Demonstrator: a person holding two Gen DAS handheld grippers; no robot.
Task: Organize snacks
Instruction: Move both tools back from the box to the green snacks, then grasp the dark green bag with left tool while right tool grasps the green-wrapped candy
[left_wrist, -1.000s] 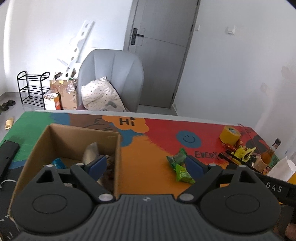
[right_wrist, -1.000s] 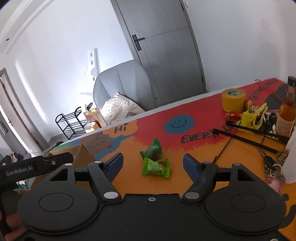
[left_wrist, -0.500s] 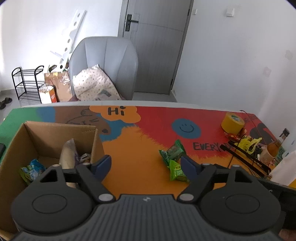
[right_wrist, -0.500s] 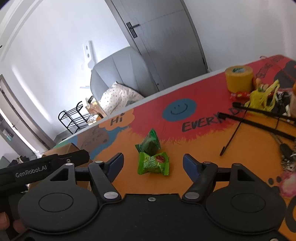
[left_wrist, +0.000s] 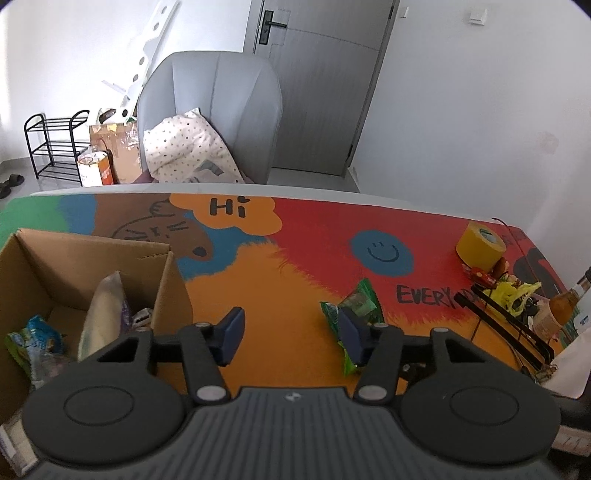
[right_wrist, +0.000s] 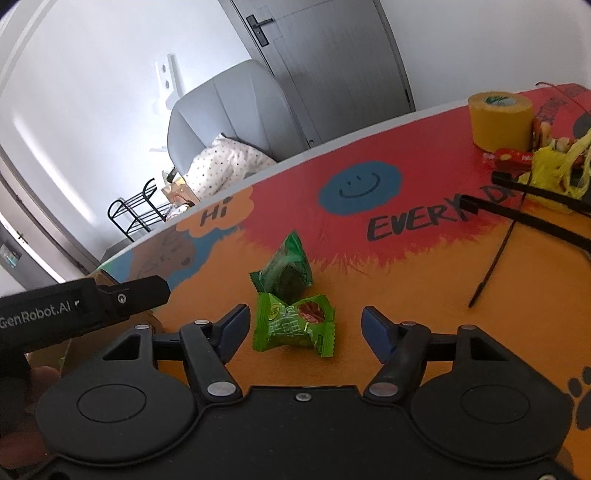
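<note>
Since a second ago, both claws have sunk toward the desk (left_wrist: 295, 288) and the left one has slid away from the cardboard box (left_wrist: 159, 291), so its blue pads now frame bare orange desk rather than the box's inside. The left claw (left_wrist: 291, 334) is at a middling gap and closing, with nothing between its fingers; its right pad overlaps the two green snack packets in that view, hiding part of the nearer one. The right claw (right_wrist: 306, 328) stands fairly wide and is narrowing slightly, with the nearer green packet (right_wrist: 295, 325) lying on the desk between its pads, untouched by either. The darker green packet (right_wrist: 286, 271) lies just behind it, touching it.

Only the left wrist view shows the box's contents: a pale silvery pouch (left_wrist: 101, 306) standing against the inner wall and a blue-green packet (left_wrist: 35, 343) low on the left. The same view takes in the yellow tape roll (left_wrist: 480, 245), a brown bottle (left_wrist: 563, 304) and the grey chair (left_wrist: 218, 107) with a spotted cushion beyond the desk.

Only the right wrist view shows the print on the nearer packet, and the black body of the left claw, marked GenRobot.AI, crossing its left edge, with a person's hand (right_wrist: 22, 391) blurred at the lower left. It also sees the tape roll, a red wrapper (right_wrist: 511, 157) and black straps (right_wrist: 532, 216) closer.
</note>
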